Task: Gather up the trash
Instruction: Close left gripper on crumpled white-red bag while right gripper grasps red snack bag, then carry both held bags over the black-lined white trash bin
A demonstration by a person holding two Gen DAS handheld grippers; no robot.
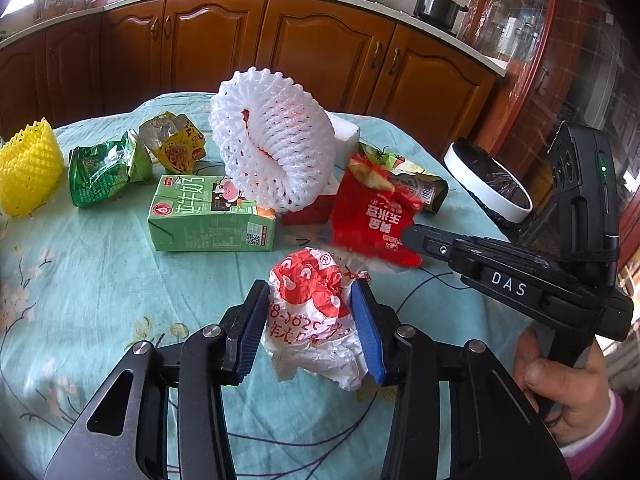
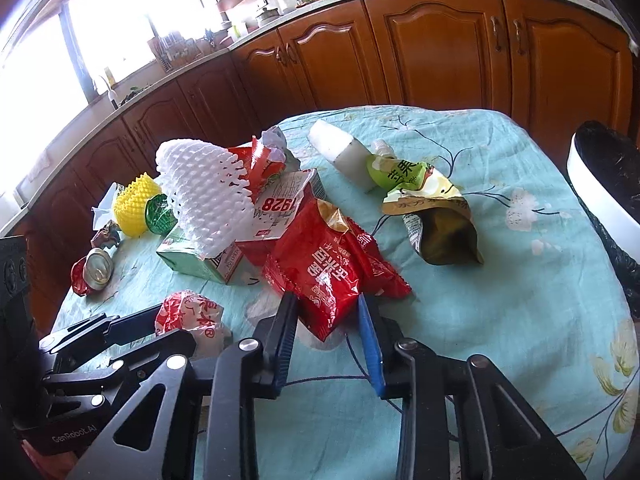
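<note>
Trash lies scattered on a round table with a teal floral cloth (image 1: 80,280). My left gripper (image 1: 310,324) has its blue pads on both sides of a crumpled red-and-white paper wrapper (image 1: 316,312), shut on it; the wrapper also shows in the right wrist view (image 2: 192,316). My right gripper (image 2: 330,340) is open, its fingertips either side of the near corner of a red snack bag (image 2: 328,272), also in the left wrist view (image 1: 372,216). A white trash bin with a black liner (image 1: 488,180) stands just past the table's right edge, also in the right wrist view (image 2: 608,184).
On the table also lie a white foam fruit net (image 1: 272,140), a green milk carton (image 1: 212,216), a yellow foam net (image 1: 28,168), a green wrapper (image 1: 104,172), a yellow-green wrapper (image 1: 176,144), a green drink pouch (image 2: 432,200), a white foam block (image 2: 336,148) and a crushed can (image 2: 94,270). Wooden cabinets stand behind.
</note>
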